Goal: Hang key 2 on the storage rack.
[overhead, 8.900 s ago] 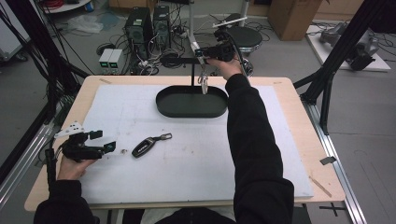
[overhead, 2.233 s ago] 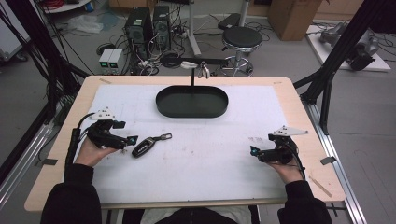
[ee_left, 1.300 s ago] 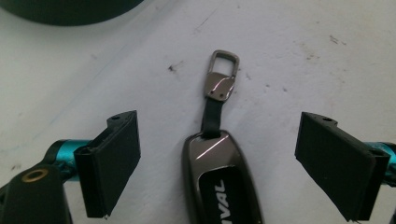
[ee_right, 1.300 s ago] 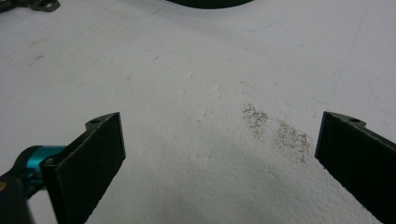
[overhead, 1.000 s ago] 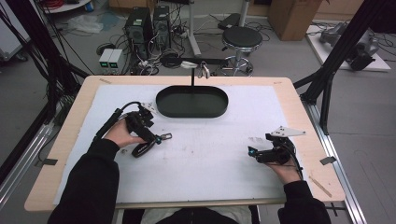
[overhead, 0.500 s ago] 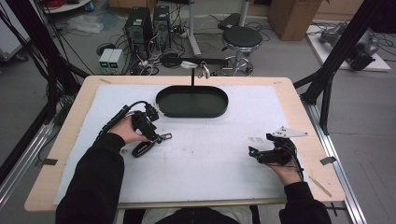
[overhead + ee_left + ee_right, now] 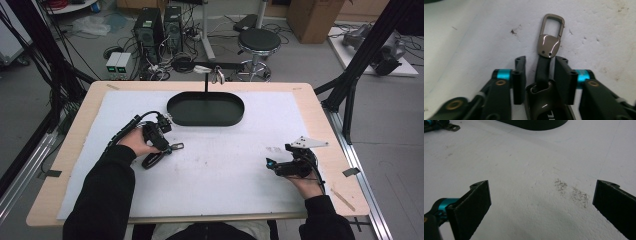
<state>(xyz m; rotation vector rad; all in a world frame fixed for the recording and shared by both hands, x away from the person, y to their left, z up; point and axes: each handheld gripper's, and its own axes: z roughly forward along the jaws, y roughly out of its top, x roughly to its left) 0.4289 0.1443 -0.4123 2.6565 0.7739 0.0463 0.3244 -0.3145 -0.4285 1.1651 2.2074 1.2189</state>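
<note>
Two hand-held grippers work over the white mat on the table (image 7: 320,100). Much of the key fob (image 7: 544,72) is hidden: in the left gripper view its dark body runs down between the black jaws and is cut off at the bottom edge, so only the strap and the bronze carabiner clip (image 7: 551,27) at its far end show clearly. From the high view the fob (image 7: 159,154) is mostly covered by the left hand-held gripper (image 7: 156,137) and the person's hand, with the clip poking out to the right.

The left hand-held gripper's (image 7: 540,75) jaws have just been closing, with the fob between them; the right pad seems to touch the strap while a thin gap shows at the left pad, so a firm pinch is hard to confirm.

The right hand-held gripper (image 7: 272,165) rests near the table's right side, well apart from the fob, its jaws spread wide over bare mat with a grey smudge (image 7: 571,191) between them.

A black oval tray (image 7: 205,108) lies beyond the left hand, near but not touching it. A stool (image 7: 258,41) and computer towers (image 7: 159,25) stand on the floor behind the table.
</note>
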